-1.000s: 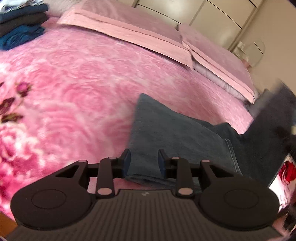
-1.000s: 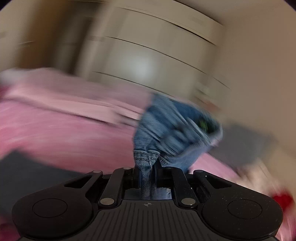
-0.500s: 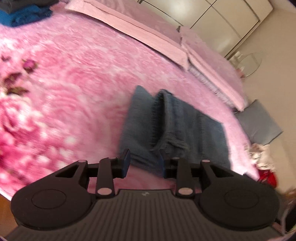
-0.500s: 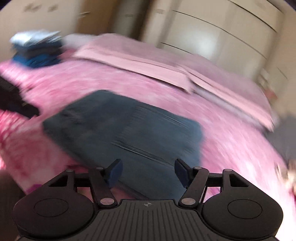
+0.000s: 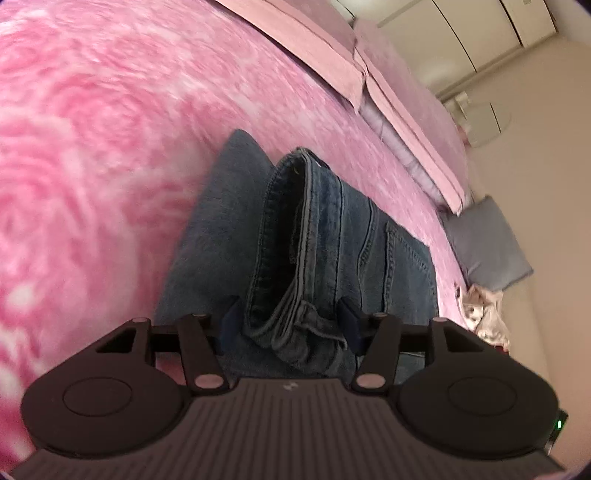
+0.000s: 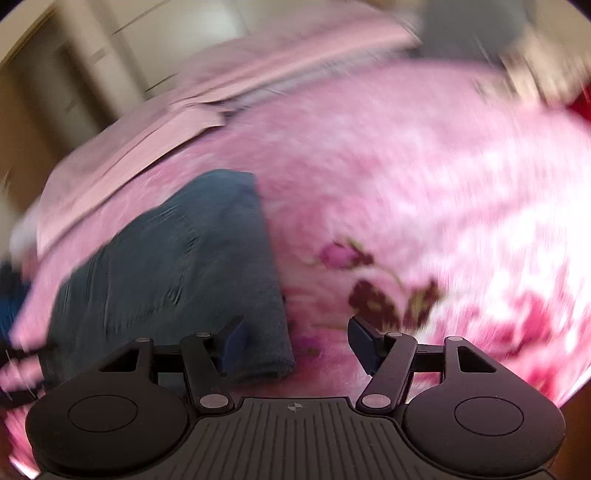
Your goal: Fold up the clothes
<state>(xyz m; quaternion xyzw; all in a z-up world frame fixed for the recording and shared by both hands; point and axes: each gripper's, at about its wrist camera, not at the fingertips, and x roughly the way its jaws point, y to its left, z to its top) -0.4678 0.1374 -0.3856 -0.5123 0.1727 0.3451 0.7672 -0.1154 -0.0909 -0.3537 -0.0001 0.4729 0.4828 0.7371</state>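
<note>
Pink bedspread (image 5: pixel 110 147) under folded jeans (image 5: pixel 332 240): my left gripper (image 5: pixel 290 325) is opening around their waistband at six o'clock, my right gripper (image 6: pixel 295 341) is closing on nothing, so the loose top fold may spring back.

Your left gripper (image 5: pixel 290 326) had a matte black ribbed body, two round discs, silver pivot screws on the black linkage arms, dark blue fingertip pads (image 5: pixel 349 325) and a green indicator light. Your right gripper (image 6: pixel 295 341) was built identically.

Pink floral bedspread (image 5: pixel 110 166), pink pillows (image 5: pixel 406 122), grey cushion (image 5: pixel 484 247), pale wardrobe (image 5: pixel 461 22)
</note>
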